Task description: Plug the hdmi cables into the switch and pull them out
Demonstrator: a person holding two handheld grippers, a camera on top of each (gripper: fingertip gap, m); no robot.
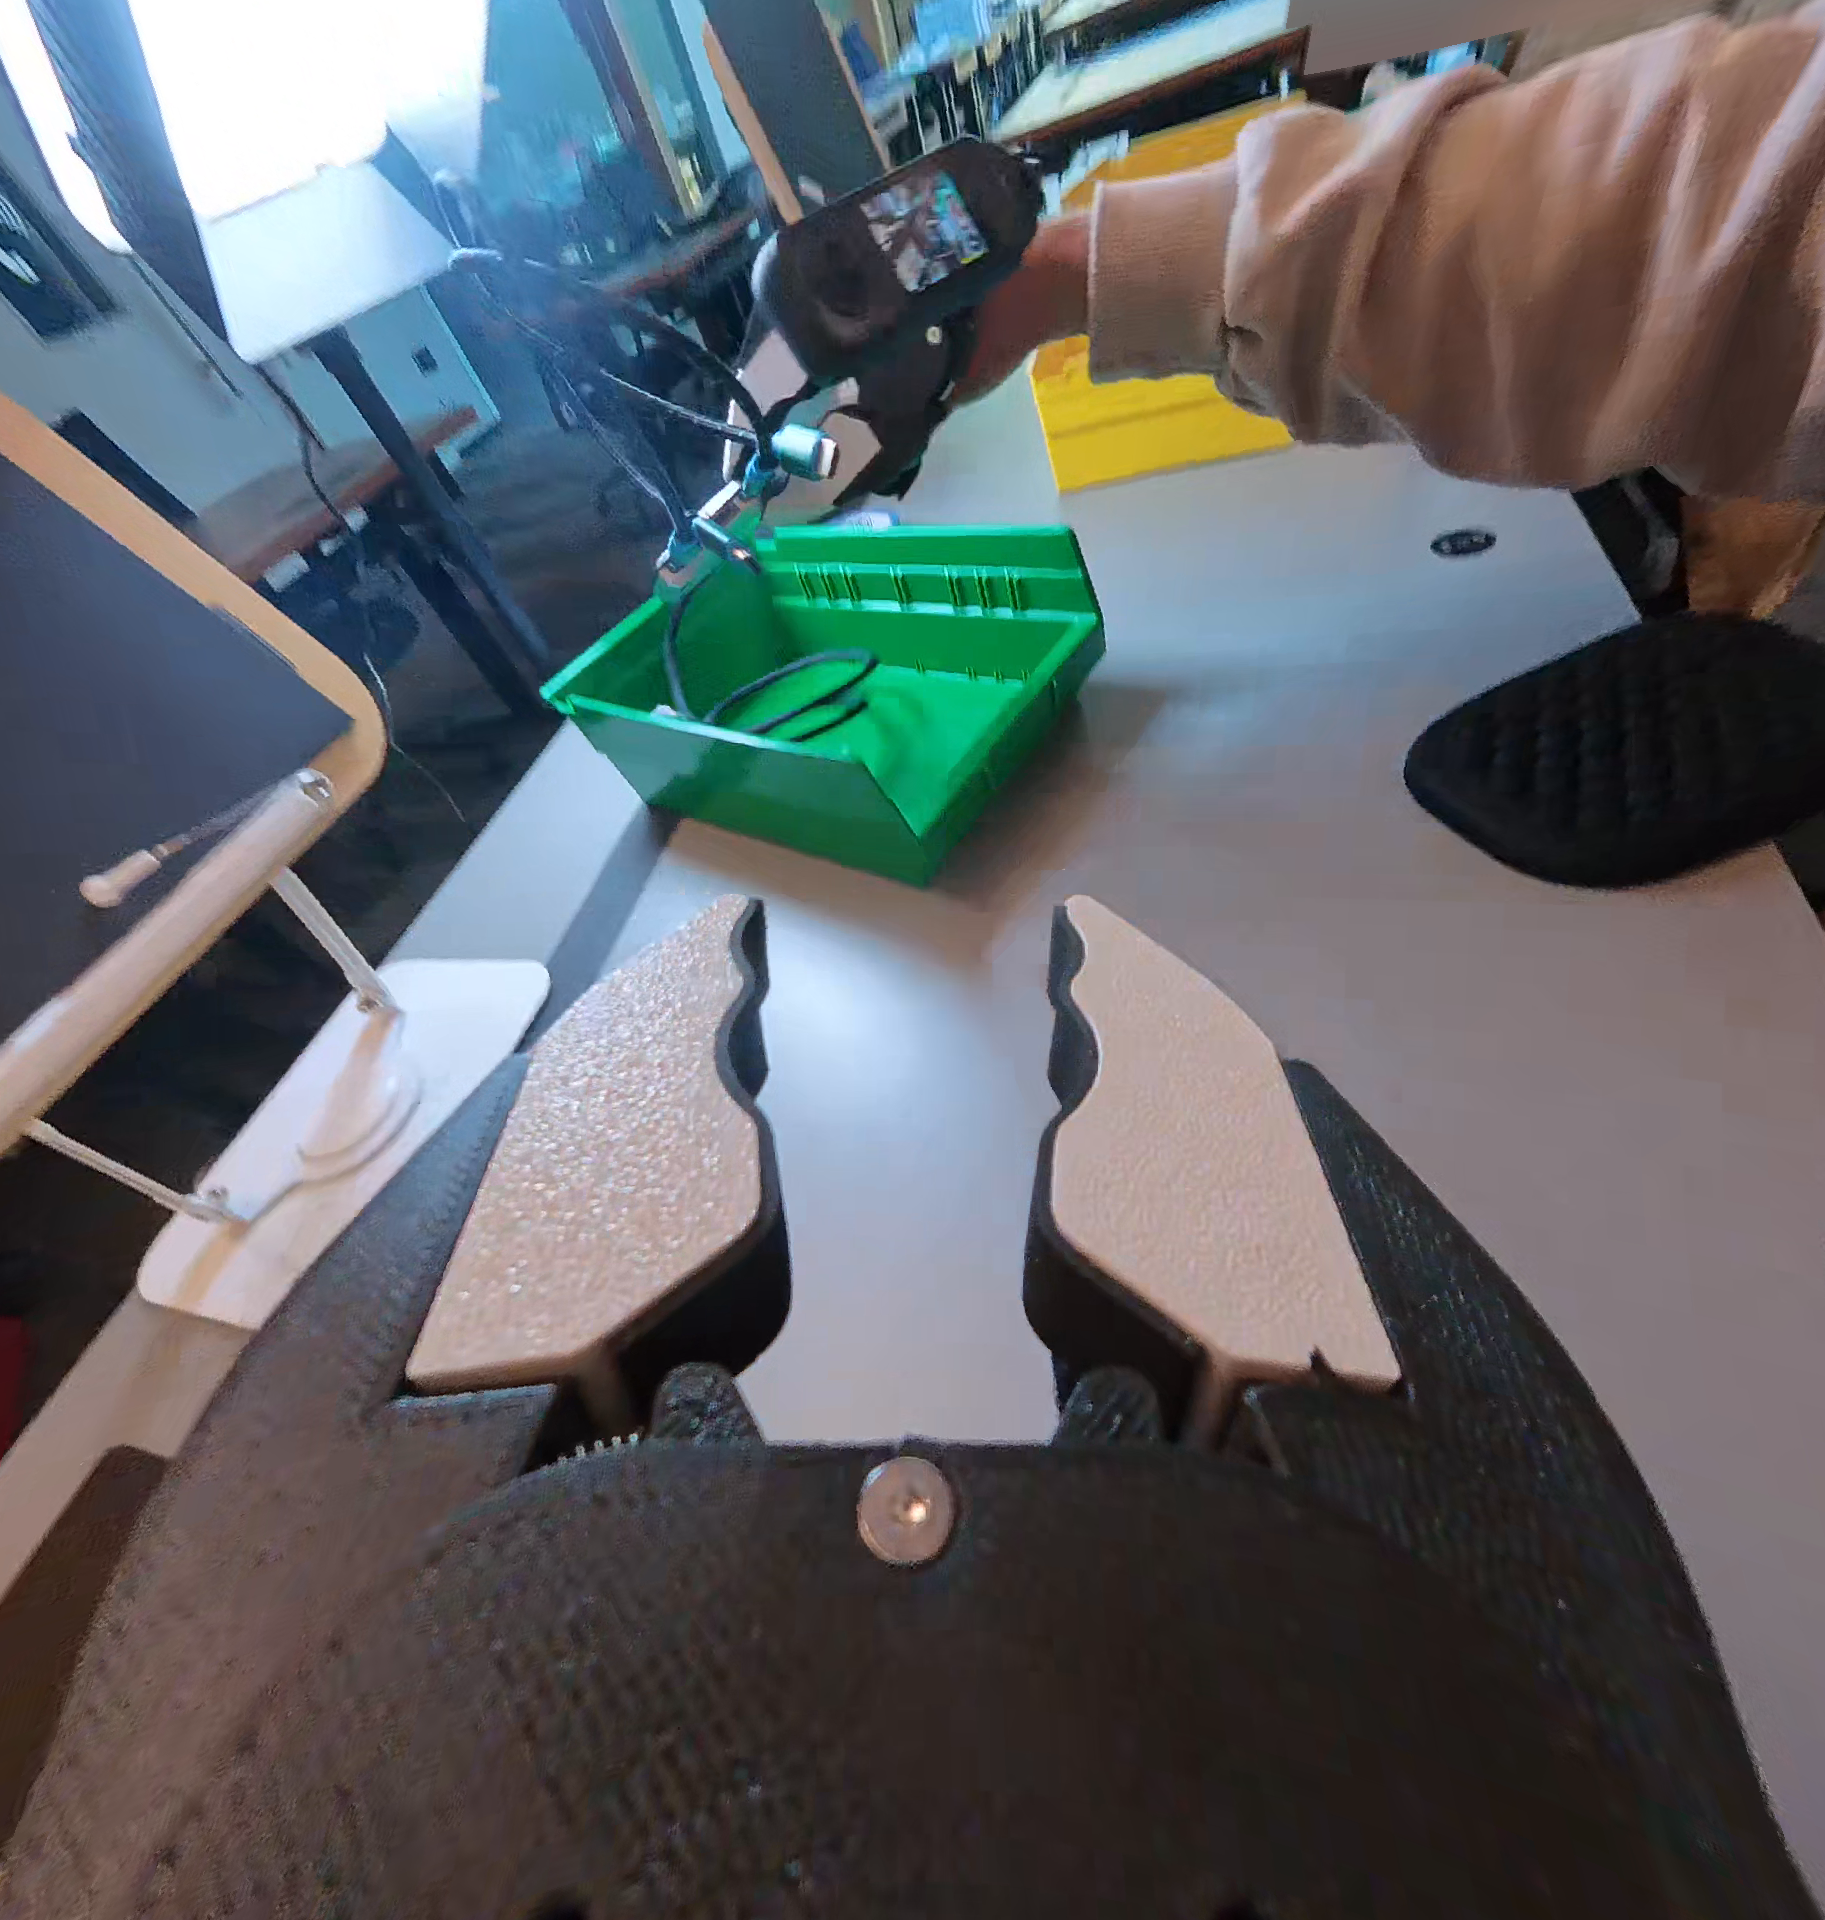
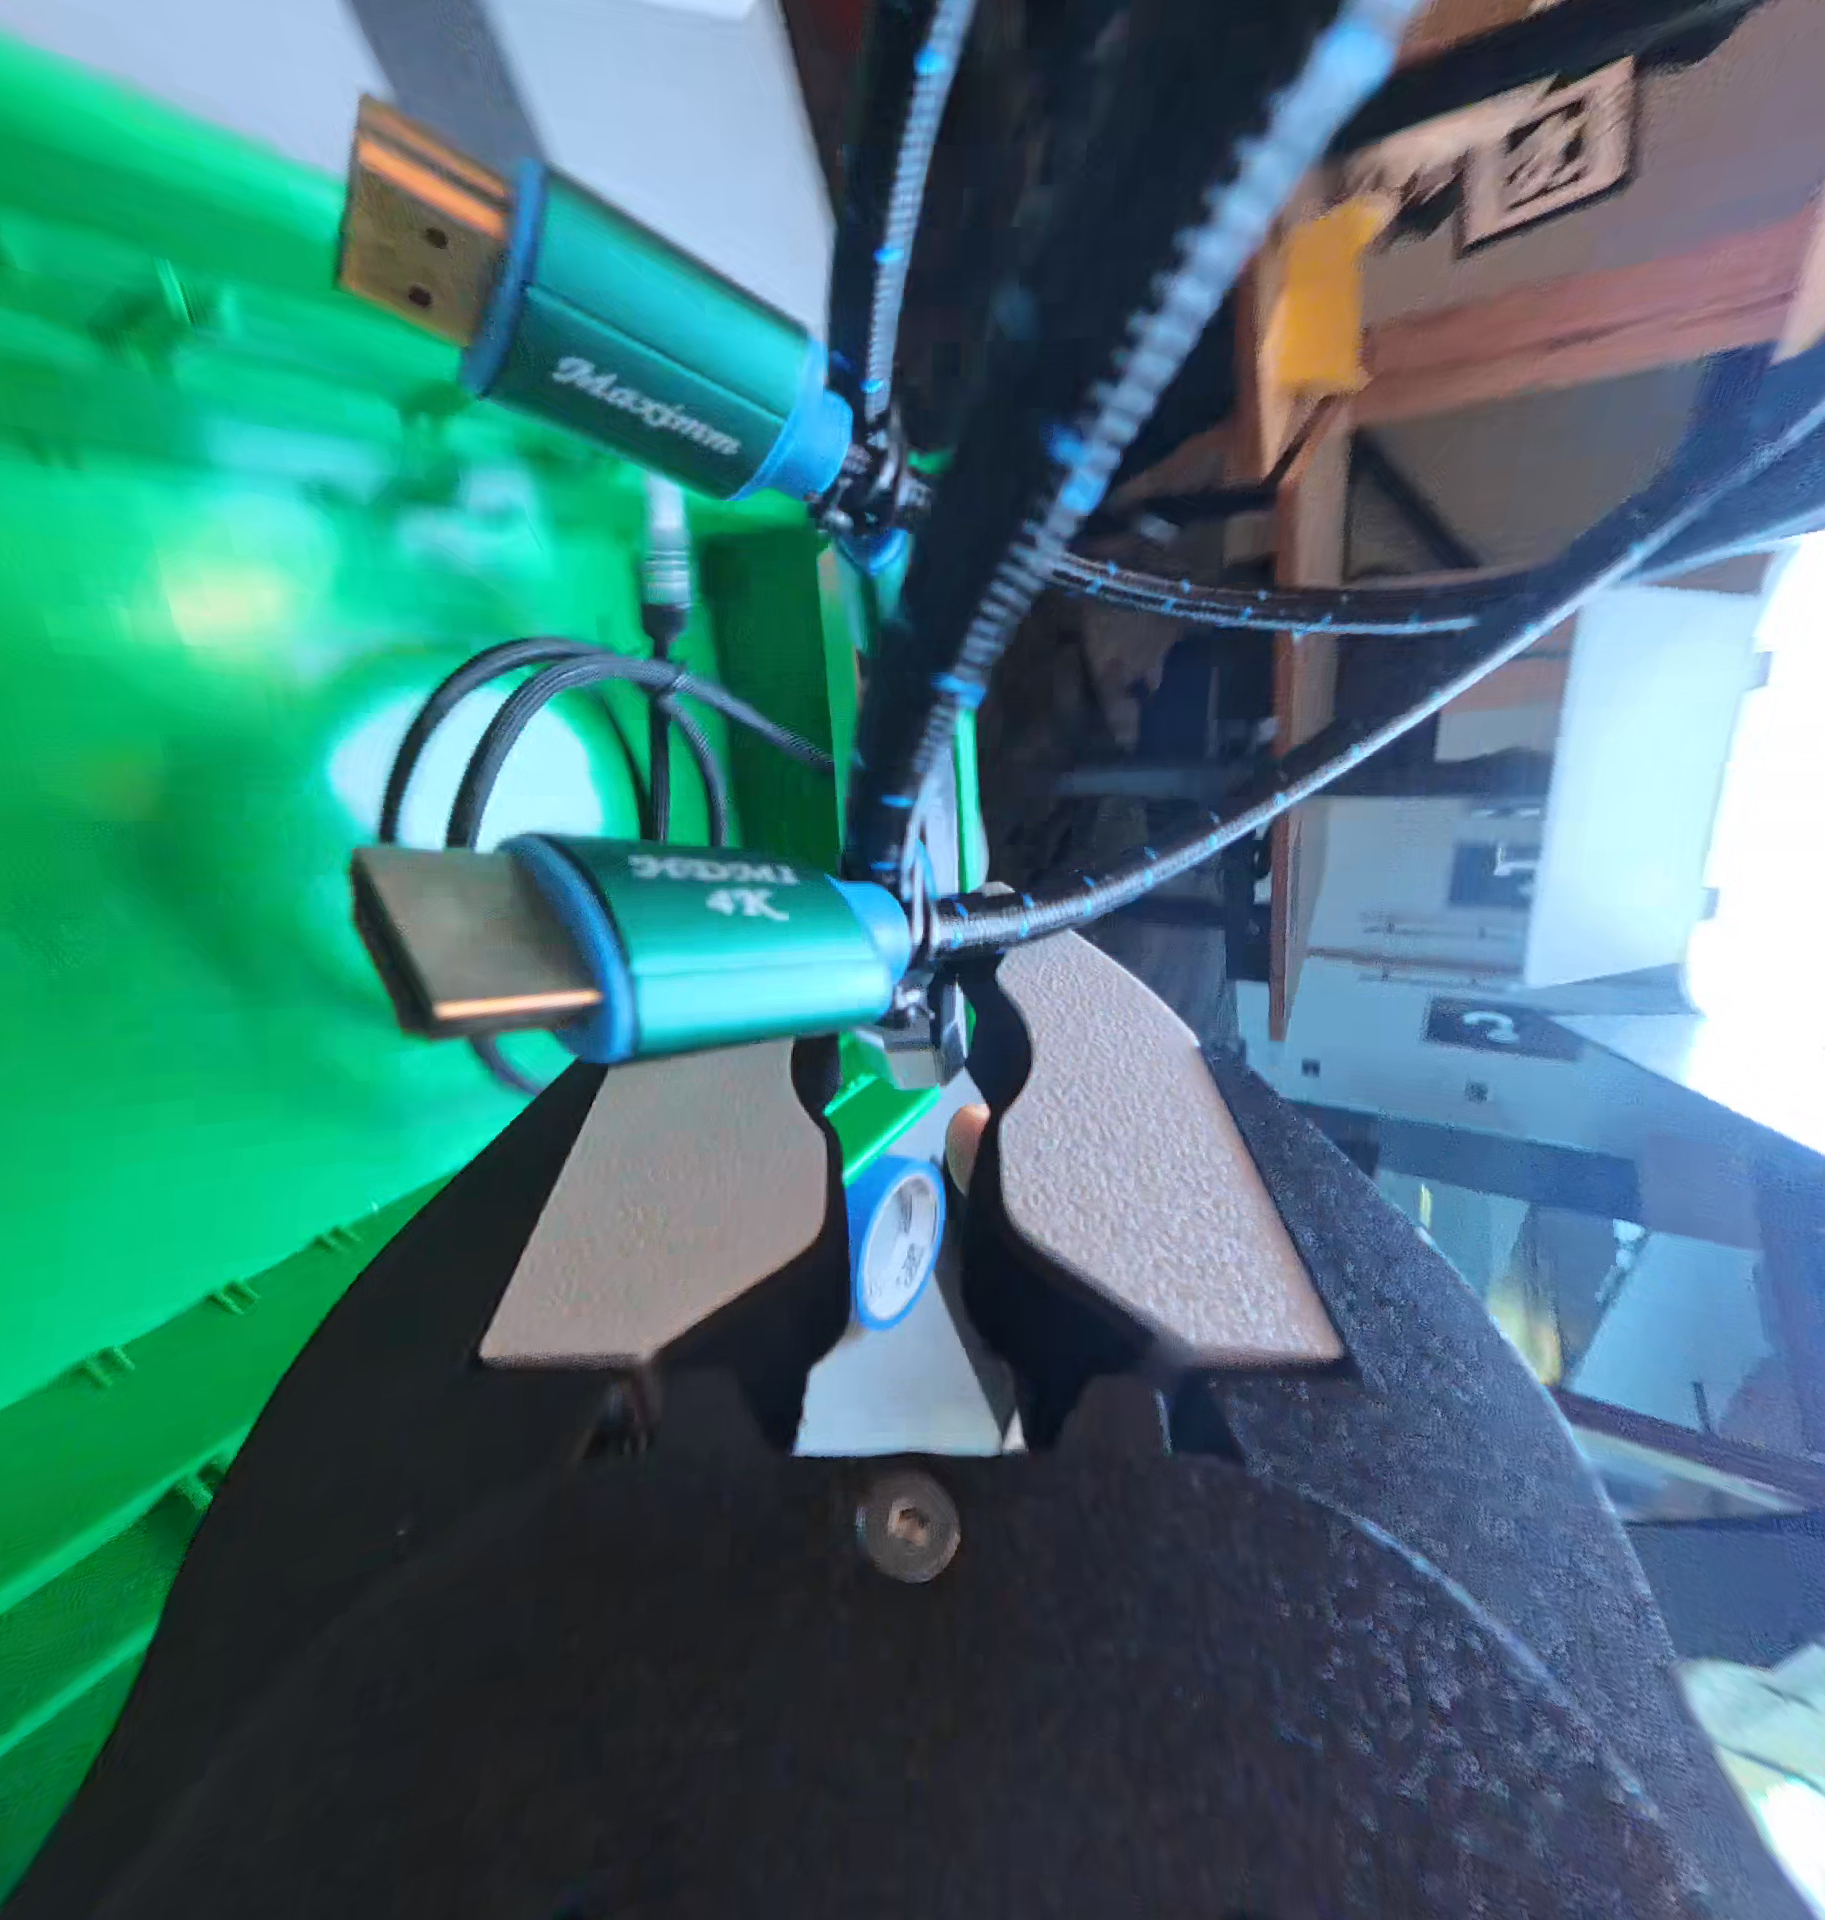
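In the left wrist view, the left tongs [image 1: 906, 1023] hovered spread and empty over the grey desk [image 1: 1303, 935]. Beyond them the right tongs [image 1: 846, 457] lifted a bundle of HDMI cables [image 1: 721, 520] above a green bin [image 1: 835, 717], where a thin black cable [image 1: 804, 696] lay coiled.

In the right wrist view, the right tongs [image 2: 939, 997] were pressed together on the braided cables just behind a teal plug [image 2: 659, 945]; another plug [image 2: 586, 301] dangled above it. No switch was visible. This looked like the fetching step; next, the bundle needed setting down and one plug isolating.
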